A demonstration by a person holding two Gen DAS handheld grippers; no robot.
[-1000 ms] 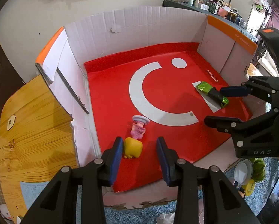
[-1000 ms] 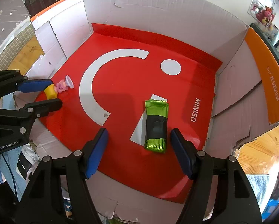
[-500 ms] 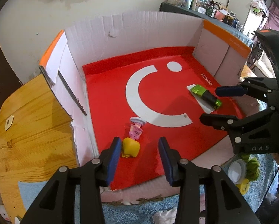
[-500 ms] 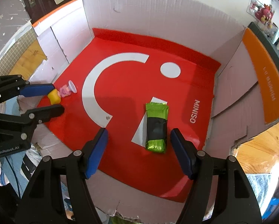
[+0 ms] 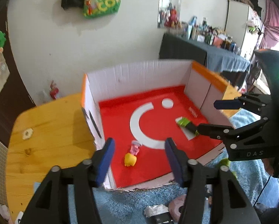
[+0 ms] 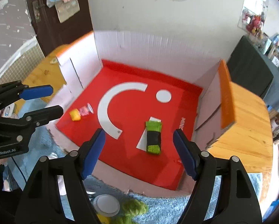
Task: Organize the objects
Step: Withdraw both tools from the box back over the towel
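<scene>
**Reader:** Objects to be organized, where do they lie?

**Describer:** Two sit on the red floor of an open cardboard box (image 6: 132,52) with white walls and orange flaps. A green and black packet (image 6: 153,137) lies flat at the right, partly over a white printed patch. At the left, near the box's open front edge, lies a small yellow toy (image 6: 75,114) with a small pink piece (image 6: 84,110) just beside it; whether the two touch cannot be told.

**Reader:** And the claws?

**Describer:** The left claw (image 5: 138,157) is spread wide with nothing between its blue pads, held above the front edge of the box in line with the yellow toy. The right claw (image 6: 138,152) is likewise wide apart and holds nothing, in line with the packet from the front.

**Reader:** How would these things handle?

**Describer:** As a judgement only: the packet looks like a light foil wrapper, thin, glossy and likely slippery. It may crumple under a hard squeeze, so taking it across its narrow width at the black middle band seems safest. The yellow toy looks small, light and rounded, perhaps soft; a pinch across its widest part should hold. The pink piece is tiny and blurred; its shape is hard to read.

**Reader:** What carries the box?

**Describer:** A wooden surface (image 6: 249,123), with blue carpet (image 5: 132,203) in front.
</scene>
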